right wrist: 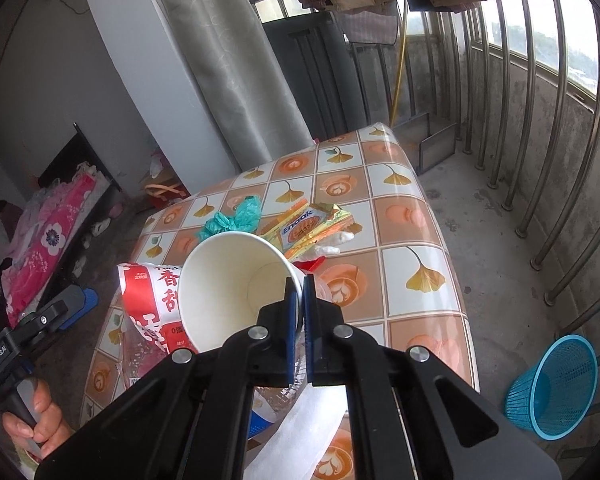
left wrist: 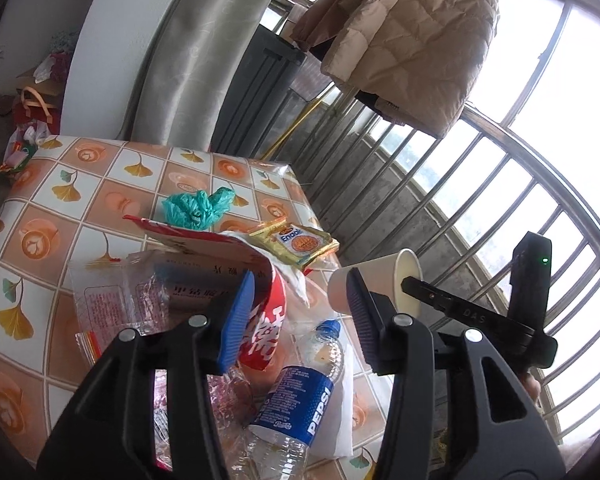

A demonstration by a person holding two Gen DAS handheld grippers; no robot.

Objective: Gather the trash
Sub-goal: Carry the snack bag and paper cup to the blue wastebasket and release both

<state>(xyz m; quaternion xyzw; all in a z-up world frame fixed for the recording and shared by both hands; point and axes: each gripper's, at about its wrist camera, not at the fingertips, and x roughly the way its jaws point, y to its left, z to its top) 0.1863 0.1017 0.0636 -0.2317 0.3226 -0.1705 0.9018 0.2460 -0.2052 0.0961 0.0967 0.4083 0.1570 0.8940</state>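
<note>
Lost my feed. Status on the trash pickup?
Right gripper shut on cup rim, cup lifted. Left gripper open, empty, over bottle. Basket on floor, path clear.

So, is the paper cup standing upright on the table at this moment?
No, the paper cup is lifted and tilted, its rim pinched by the right gripper, above the table.

On the surface (right wrist: 416, 216): one white paper cup (right wrist: 228, 280), one plastic bottle (left wrist: 296, 396) with a blue label, one red-and-white snack bag (right wrist: 148, 300), one yellow biscuit packet (right wrist: 300, 228), one crumpled teal plastic bag (left wrist: 198, 208), and one clear plastic wrapper (left wrist: 112, 300). On the floor: one blue mesh basket (right wrist: 556, 384). Two tools appear, the left tool (left wrist: 300, 312) and the right tool (right wrist: 299, 292).
</note>
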